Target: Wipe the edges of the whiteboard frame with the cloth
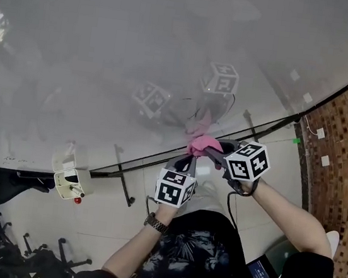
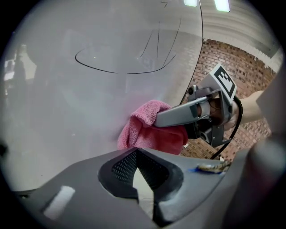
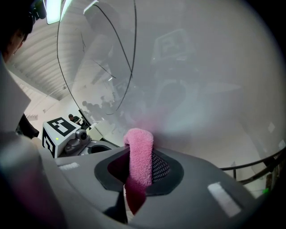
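Cloth is clamped in your right gripper's fingers; it touches the whiteboard near the frame. Your left gripper's fingers are together, empty.

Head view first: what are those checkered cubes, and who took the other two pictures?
A person wears a camera on the head, looking down. That makes the head view. The person holds two tools with tongs, and the checkered cubes are part of those tools. The other two pictures come from small cameras riding on each tool. The right tongs pinch a pink cloth at the whiteboard, by its dark frame. The left tongs are closed on nothing, close beside.
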Demonstrator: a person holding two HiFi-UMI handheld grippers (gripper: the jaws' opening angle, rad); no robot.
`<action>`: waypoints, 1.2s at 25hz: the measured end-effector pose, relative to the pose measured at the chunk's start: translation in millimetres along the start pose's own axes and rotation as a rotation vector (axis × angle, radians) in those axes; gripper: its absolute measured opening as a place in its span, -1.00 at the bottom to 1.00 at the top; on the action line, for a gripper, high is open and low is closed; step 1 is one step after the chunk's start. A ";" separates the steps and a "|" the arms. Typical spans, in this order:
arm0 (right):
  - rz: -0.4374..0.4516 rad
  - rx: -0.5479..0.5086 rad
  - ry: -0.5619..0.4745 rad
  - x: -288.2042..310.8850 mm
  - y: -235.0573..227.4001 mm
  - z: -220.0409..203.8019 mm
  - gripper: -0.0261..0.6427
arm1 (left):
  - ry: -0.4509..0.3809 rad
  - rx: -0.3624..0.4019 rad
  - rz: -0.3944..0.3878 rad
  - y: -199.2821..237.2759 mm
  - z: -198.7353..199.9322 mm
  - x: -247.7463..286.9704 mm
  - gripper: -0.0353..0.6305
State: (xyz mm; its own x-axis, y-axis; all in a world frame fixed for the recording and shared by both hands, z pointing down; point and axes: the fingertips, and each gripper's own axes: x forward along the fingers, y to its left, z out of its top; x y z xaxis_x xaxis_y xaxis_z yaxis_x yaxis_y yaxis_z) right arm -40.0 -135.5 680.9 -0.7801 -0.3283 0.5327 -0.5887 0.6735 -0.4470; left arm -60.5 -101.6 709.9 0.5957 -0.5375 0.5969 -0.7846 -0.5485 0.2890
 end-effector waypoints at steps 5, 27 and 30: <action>0.006 -0.008 0.035 9.0 -25.4 -14.2 -0.75 | 0.029 -0.045 0.069 16.8 -17.2 15.6 -0.89; 0.323 -0.324 -0.175 -213.7 27.1 -34.4 -0.74 | -0.244 0.059 0.076 -216.8 53.1 11.9 -0.89; 0.314 -0.346 -0.179 -237.0 63.0 -63.9 -0.74 | -0.275 0.098 0.058 -251.3 33.5 -16.5 -0.89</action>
State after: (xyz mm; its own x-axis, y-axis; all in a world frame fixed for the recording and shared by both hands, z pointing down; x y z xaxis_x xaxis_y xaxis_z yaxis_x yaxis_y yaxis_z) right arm 121.4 27.0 572.4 -0.9504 -0.1629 0.2652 -0.2387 0.9282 -0.2854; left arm 132.6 23.6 602.4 0.5855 -0.7154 0.3814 -0.8060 -0.5643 0.1788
